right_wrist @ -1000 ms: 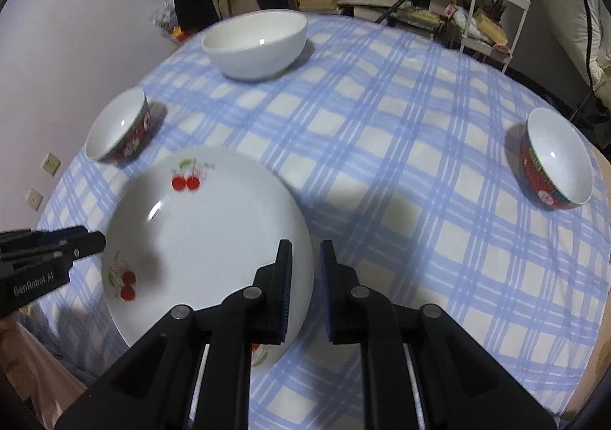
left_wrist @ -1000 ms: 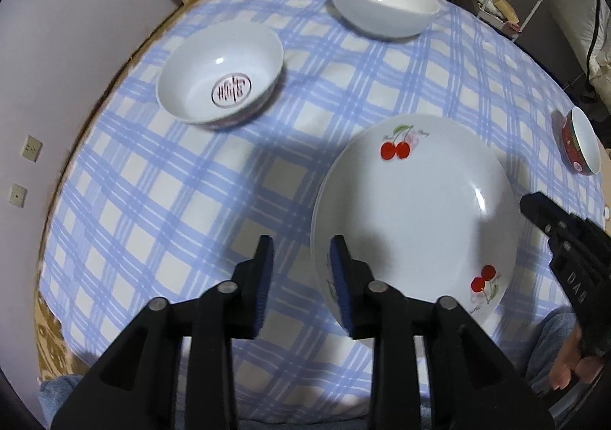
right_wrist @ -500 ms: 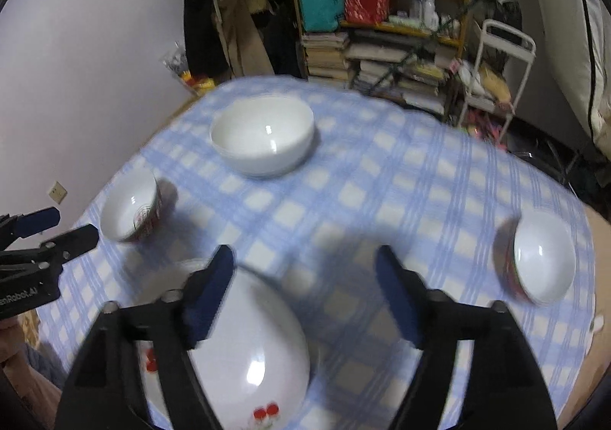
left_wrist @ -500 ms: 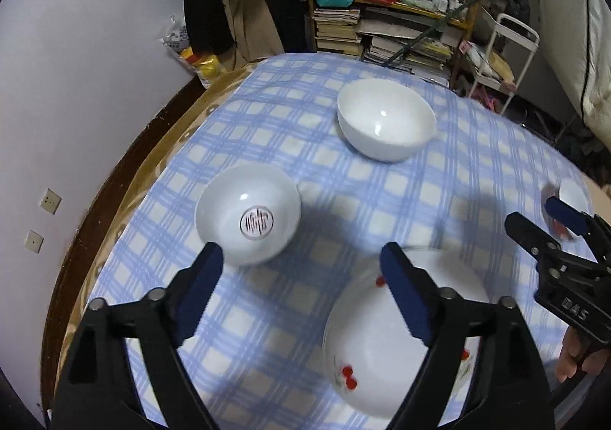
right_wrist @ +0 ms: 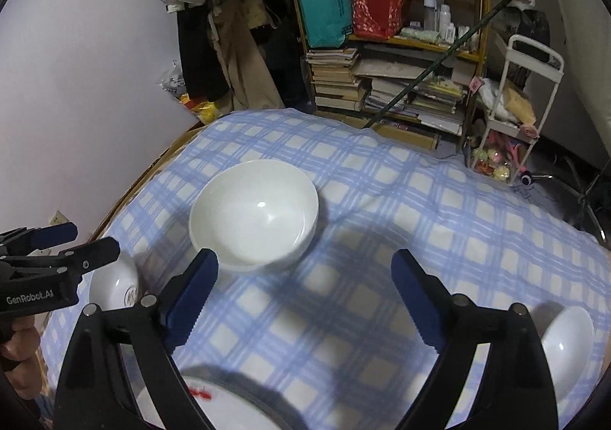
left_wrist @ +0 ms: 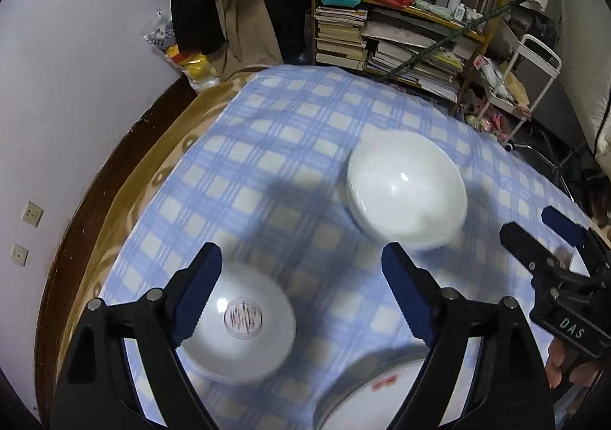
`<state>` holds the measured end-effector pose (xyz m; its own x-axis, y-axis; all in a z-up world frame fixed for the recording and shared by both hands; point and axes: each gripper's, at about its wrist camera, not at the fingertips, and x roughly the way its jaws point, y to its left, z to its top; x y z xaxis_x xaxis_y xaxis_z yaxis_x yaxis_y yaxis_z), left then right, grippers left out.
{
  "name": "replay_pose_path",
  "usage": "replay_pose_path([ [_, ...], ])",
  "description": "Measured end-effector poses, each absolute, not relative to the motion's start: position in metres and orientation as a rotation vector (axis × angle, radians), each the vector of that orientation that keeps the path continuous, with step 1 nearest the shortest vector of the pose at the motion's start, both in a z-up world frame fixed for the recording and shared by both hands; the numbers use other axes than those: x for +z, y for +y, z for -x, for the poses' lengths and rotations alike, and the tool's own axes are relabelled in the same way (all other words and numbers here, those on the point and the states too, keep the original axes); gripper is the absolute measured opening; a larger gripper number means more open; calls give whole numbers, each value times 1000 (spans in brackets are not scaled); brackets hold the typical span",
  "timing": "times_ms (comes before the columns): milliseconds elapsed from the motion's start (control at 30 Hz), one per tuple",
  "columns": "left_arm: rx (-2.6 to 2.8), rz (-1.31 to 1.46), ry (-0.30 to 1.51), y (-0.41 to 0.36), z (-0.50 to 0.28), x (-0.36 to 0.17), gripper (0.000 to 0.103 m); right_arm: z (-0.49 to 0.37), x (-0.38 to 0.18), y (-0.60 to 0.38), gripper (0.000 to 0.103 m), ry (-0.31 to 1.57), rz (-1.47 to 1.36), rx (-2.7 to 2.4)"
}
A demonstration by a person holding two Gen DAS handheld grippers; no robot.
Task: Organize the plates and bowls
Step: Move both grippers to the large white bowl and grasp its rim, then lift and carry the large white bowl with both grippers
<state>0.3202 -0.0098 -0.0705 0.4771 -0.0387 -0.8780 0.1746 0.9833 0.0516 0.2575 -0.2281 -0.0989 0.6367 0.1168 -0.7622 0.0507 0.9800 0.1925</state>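
A large plain white bowl [left_wrist: 406, 197] [right_wrist: 254, 214] stands mid-table on the blue checked cloth. A smaller white bowl with a red mark inside [left_wrist: 238, 323] lies under my left gripper [left_wrist: 301, 296], which is open and empty above the table; this bowl shows at the left of the right wrist view [right_wrist: 114, 286]. A cherry plate's rim [left_wrist: 366, 388] [right_wrist: 214, 395] sits at the near edge. Another small bowl [right_wrist: 565, 344] is at the right. My right gripper [right_wrist: 305, 292] is open, empty, held above the table in front of the large bowl.
The table [right_wrist: 439, 208] has a brown edge [left_wrist: 114, 201] at the left beside a white wall. Beyond it stand a bookshelf with stacked books [right_wrist: 382, 86], hanging clothes [right_wrist: 229, 29] and a white cart [right_wrist: 511, 101].
Both grippers opened wide, rose and tilted up from the cherry plate. The plate has slid to the bottom edge of both views and the large white bowl is now central.
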Motion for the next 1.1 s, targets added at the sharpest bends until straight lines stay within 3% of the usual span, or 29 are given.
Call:
replay_pose_path([
  [500,-152,-182,1220,-45,-401,-138,84,-335,-144,-241,96,1012,-157,44],
  [533,-156,-186,1224,-46,-402,-141,83,-339,-146,-242,96,1024,-153,40],
  [600,-164,-194,1229,-50,-404,-147,67,-344,-151,-243,94,1040,-154,50],
  [667,-175,-195,1246,-52,-405,-154,37,-349,-156,-244,78,1063,-174,66],
  [700,-189,-179,1254,-52,-404,-157,33,-351,-160,-244,74,1080,-190,73],
  [767,-198,-151,1239,-52,-403,-159,25,-356,-168,-246,50,1123,-244,92],
  [800,-207,-140,1239,-52,-403,-159,19,-357,-173,-246,44,1143,-272,105],
  [867,-242,-119,1253,-54,-402,-162,12,-356,-181,-246,29,1176,-323,129],
  [933,-257,-124,1256,-57,-400,-161,10,-354,-188,-244,21,1201,-385,160],
  [1100,-253,-153,1254,-61,-391,-154,10,-344,-187,-236,17,1198,-366,141],
])
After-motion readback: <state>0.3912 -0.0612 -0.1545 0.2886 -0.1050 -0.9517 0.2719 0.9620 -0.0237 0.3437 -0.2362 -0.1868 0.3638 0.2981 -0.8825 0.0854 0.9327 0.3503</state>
